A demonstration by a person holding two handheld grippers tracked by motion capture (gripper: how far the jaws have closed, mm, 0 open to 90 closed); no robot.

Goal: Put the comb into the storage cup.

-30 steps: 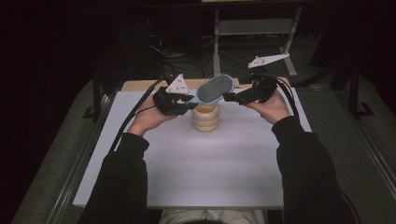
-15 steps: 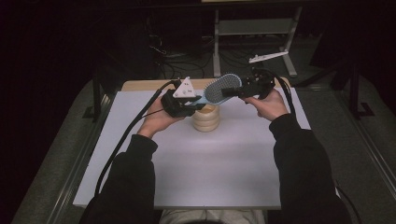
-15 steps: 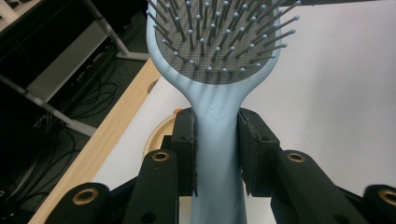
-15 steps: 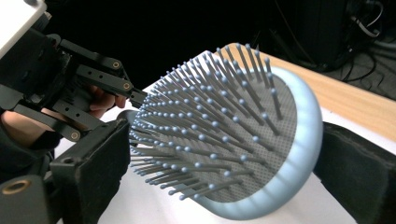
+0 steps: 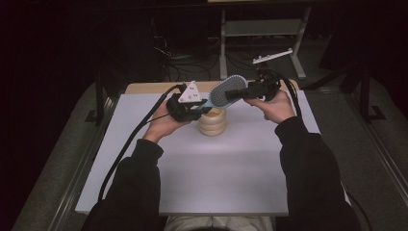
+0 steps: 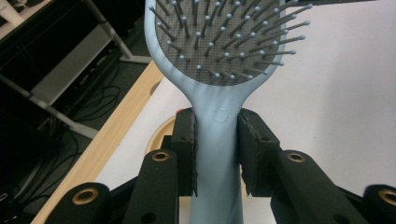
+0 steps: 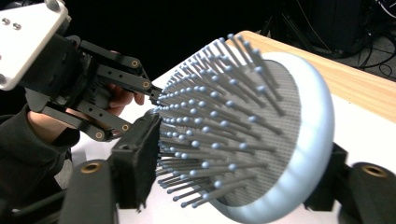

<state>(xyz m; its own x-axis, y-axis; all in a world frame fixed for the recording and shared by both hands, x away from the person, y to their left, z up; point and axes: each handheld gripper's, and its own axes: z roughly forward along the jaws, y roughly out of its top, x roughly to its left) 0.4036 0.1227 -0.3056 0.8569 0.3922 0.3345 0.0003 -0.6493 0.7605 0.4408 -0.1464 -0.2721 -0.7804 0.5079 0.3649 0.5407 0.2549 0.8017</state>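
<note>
High view: a light blue hairbrush (image 5: 226, 91) is held above the table (image 5: 202, 187), over a round wooden block (image 5: 211, 122).
Left gripper (image 5: 192, 108): clamped on the brush handle; in the left gripper view both pads (image 6: 187, 154) are pressed against the handle (image 6: 217, 154).
Right gripper (image 5: 243, 92): set at 3 o'clock of the brush head; its jaws have just been closing, with the head between them.
Right gripper view: one pad (image 7: 140, 154) is met by the bristle tips; the back of the head (image 7: 303, 154) lies against the other jaw.
Brush attitude: tilted, head toward 1 o'clock.
</note>
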